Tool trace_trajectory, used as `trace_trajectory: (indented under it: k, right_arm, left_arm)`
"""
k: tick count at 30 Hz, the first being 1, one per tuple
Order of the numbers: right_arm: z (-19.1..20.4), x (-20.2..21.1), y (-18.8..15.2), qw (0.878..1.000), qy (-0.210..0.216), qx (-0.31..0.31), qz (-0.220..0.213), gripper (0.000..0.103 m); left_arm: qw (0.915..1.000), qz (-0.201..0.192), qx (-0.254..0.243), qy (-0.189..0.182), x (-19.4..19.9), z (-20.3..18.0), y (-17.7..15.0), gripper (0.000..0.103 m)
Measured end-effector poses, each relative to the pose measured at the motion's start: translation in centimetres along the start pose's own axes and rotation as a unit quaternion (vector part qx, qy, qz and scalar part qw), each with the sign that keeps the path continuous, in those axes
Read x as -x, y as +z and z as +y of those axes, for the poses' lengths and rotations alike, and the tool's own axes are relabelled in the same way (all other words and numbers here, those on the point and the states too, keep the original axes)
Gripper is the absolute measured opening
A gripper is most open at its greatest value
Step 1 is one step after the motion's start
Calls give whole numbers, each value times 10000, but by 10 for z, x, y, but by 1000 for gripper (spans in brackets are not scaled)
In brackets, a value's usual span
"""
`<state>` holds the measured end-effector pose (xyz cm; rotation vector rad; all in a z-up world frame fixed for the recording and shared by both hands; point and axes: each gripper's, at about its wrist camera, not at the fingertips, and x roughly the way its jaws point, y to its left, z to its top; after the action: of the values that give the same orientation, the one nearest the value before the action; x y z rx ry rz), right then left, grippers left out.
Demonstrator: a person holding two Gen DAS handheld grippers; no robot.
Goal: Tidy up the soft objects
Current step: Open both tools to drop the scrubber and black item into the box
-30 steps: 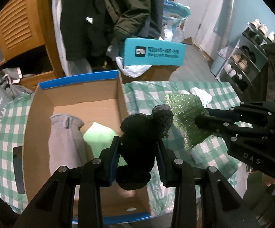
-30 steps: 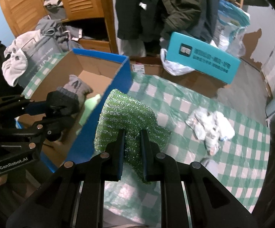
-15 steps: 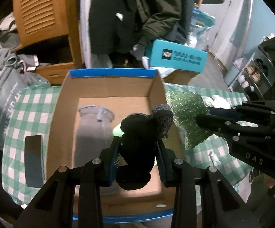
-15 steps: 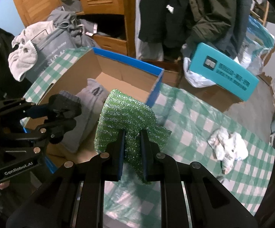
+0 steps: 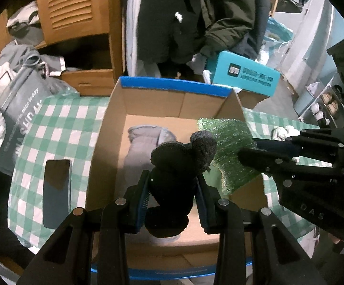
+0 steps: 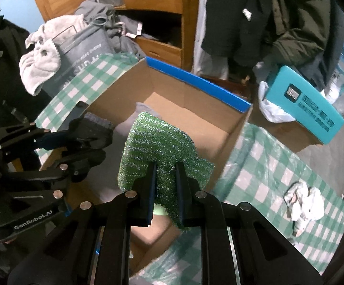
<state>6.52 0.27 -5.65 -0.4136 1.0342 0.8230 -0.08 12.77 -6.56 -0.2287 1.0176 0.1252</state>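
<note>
Over the box (image 5: 114,128) on the worktop (image 5: 60,123), your right claw (image 6: 166,166) pinches the limp, light scourer (image 6: 157,147) at its lower edge, while your left claw (image 5: 173,178) squeezes the soft, compressible glove (image 5: 179,156) mid-body.

Dim indoor light, brightest at the far right. Heavy fisheye bending with black vignetted corners; both views are slightly soft, and the near black gripper bodies lose detail.
</note>
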Motion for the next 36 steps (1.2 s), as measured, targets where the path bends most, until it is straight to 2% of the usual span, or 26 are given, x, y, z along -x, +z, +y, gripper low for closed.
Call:
trace_trajectory:
  k: [6,11,12,14,16,20,26,36]
  right_arm:
    - [7,-12,3,9998,168,15,121,14]
    - [6,-16,4,9995,263,-61,156,24]
    - [6,-16,4,9994,284,-84,166,25]
    - [4,-16,4,9994,270,-108,162,34]
    - [2,-14,4,9996,208,-135,125,36]
    - [-4,-8,3,9996,163,-226,67,40]
    - [-16,0,-3,9993,104,-361,8,46]
    - [-41,13,-24,9985,-24,-544,-18,49]
  left_arm:
    - [9999,38,126,31,-2,8,0,37]
    - [9994,145,258,154,-6,13,-1,37]
    - [9994,166,274,162,-7,14,-1,40]
    - [9992,176,315,151,-6,15,-1,43]
    - [9991,152,344,169,-4,15,-1,52]
    - [9993,83,308,214,-1,11,0,64]
    - [9996,108,192,161,-2,0,-1,64]
    - [9999,160,-61,22,-2,-31,0,64]
